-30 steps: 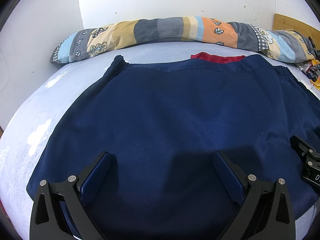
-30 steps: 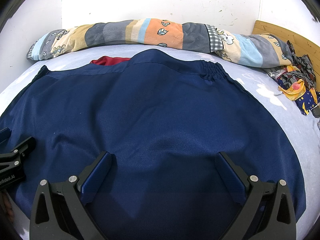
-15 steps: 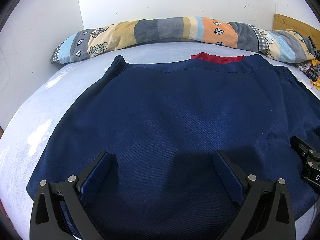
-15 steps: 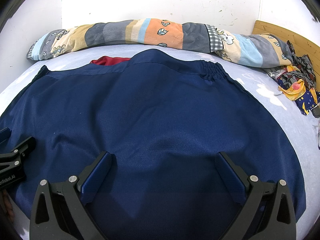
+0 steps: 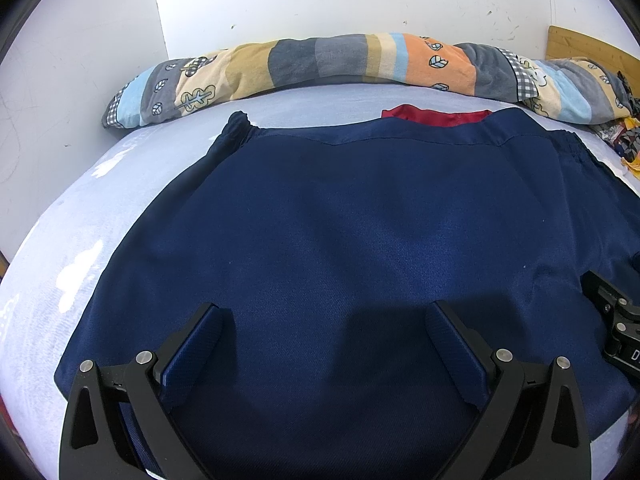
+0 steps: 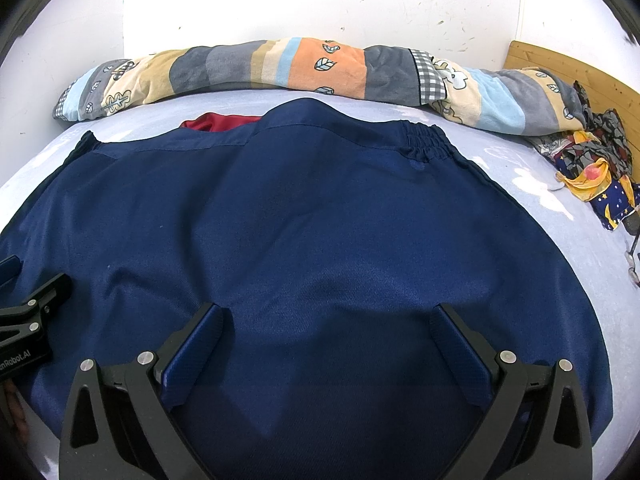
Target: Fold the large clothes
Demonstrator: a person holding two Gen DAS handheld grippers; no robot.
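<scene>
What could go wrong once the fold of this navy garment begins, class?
1. Both pairs of jaws stand open over the navy garment, so a shallow pinch might slip.
2. The red cloth tucked under its far edge could drag along.
3. The patchwork bolster lies close behind, limiting room.

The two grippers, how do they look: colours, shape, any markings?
Left gripper and right gripper look alike: black angular frames with triangular cut-outs, silver round bolts, and jaws lined with dark blue textured pads. White lettering marks each body's side.
</scene>
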